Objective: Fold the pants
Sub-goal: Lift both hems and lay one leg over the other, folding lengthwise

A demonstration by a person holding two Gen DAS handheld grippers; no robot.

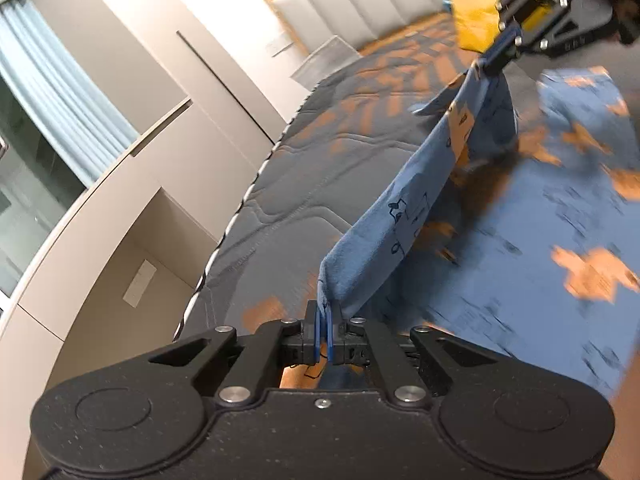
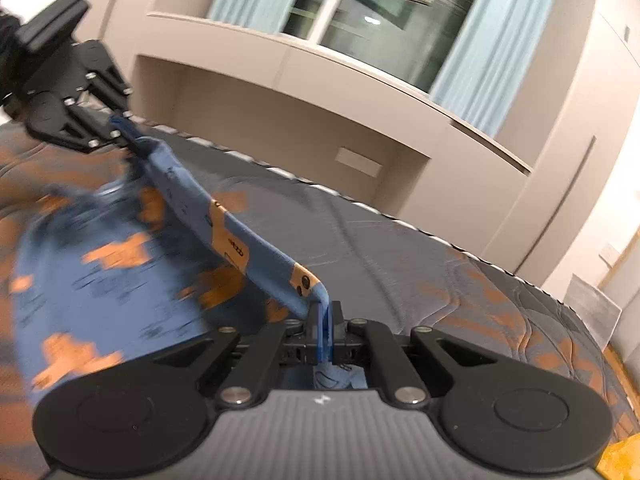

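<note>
We hold the blue pyjama pants [image 1: 404, 216], printed with orange patches, over the bare mattress [image 1: 288, 184] that serves as our landmark. The left gripper [image 1: 325, 334] has its jaws closed on one end of a lifted edge of the cloth, and the right gripper [image 2: 323, 334] has its jaws closed on the other end. Between the two, that edge runs as a taut band above the mattress, while the rest of the pants trails down and lies on the mattress surface on the side away from the striped piping [image 1: 224, 240].

We judge the step in hand to be carrying this lifted edge across to make a fold. To do it well, we keep both grips firm and the band evenly tight, so no slack bunches in the middle. We keep the two grippers level with each other above the mattress and move them together, so the fold line comes out straight. We lay the edge down onto the matching edge of the part resting on the mattress, checking alignment first, since blur hides that edge now.
</note>
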